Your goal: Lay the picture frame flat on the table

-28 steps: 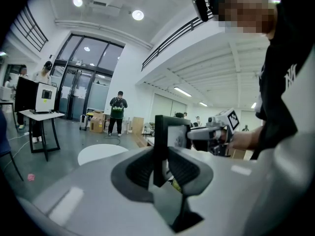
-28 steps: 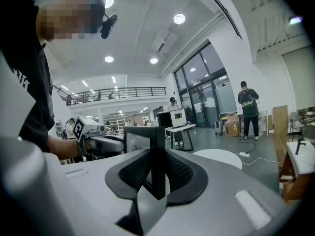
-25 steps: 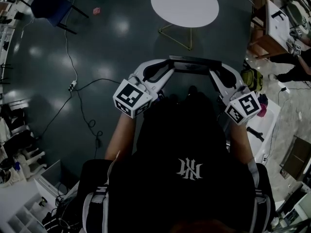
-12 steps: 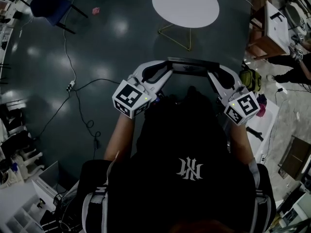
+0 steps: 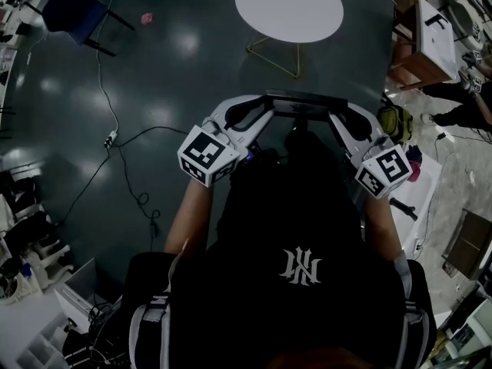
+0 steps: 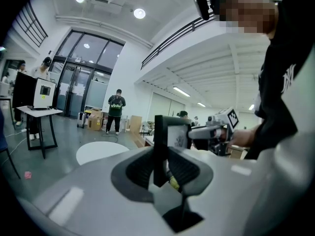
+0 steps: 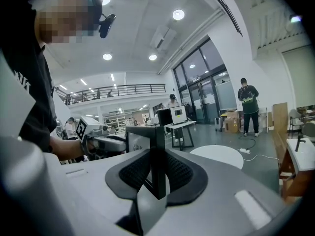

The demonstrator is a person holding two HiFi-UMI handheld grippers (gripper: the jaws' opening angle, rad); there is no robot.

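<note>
Currently the picture frame [image 5: 306,102] hangs in the air in front of the person's chest, above the floor and well short of the round white counter [image 5: 288,6] at the far side. Here the left tongs [image 5: 264,114] are clamped on its left side rail and the right tongs [image 5: 338,115] on its right side rail. It stands upright on edge, long axis running left to right between the 2 tongs, printed face apparently toward the person. Judged rigid and light, probably glazed and breakable, with smooth rails that may slip; take hold on both side rails at mid-height.
</note>
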